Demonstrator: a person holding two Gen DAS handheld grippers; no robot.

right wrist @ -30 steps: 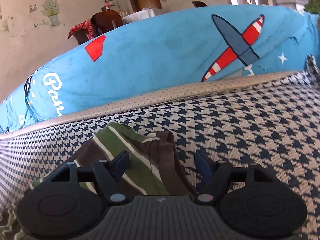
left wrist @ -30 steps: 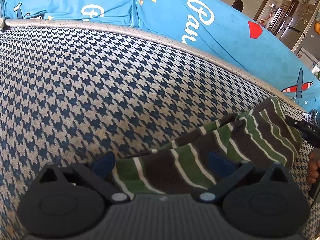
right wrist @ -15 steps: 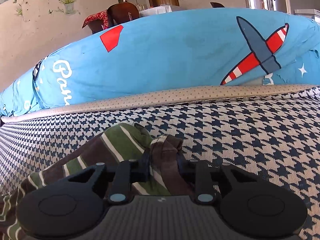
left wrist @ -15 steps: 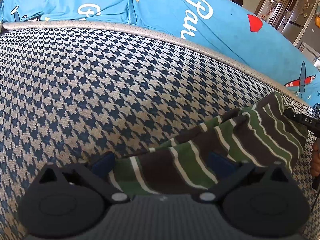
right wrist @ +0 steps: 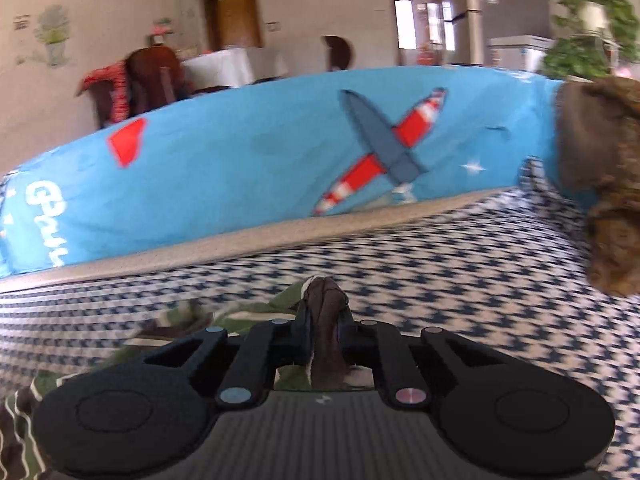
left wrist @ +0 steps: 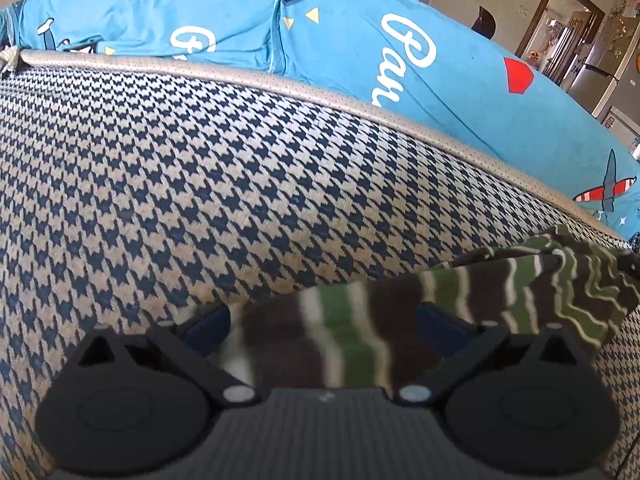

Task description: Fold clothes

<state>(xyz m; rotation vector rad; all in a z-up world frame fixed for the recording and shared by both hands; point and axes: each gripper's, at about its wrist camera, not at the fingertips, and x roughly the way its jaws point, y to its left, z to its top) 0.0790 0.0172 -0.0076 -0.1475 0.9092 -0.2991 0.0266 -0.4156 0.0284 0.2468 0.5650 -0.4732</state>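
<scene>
Left wrist view: my left fingers (left wrist: 322, 322) spread wide around the striped garment (left wrist: 400, 320), lying across the houndstooth sofa seat (left wrist: 240, 184) — no grip

Right wrist view: my right fingers (right wrist: 325, 330) pinched tight on the garment's bunched brown edge (right wrist: 326, 320) — blue cushion (right wrist: 280, 160) behind

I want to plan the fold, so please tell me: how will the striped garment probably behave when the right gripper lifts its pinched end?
The striped garment is probably floppy: it bunches into a narrow wad in the right gripper. It likely sags between supports, since it drapes over the open left gripper. It seems light, and the houndstooth cover may drag on it slightly.
</scene>
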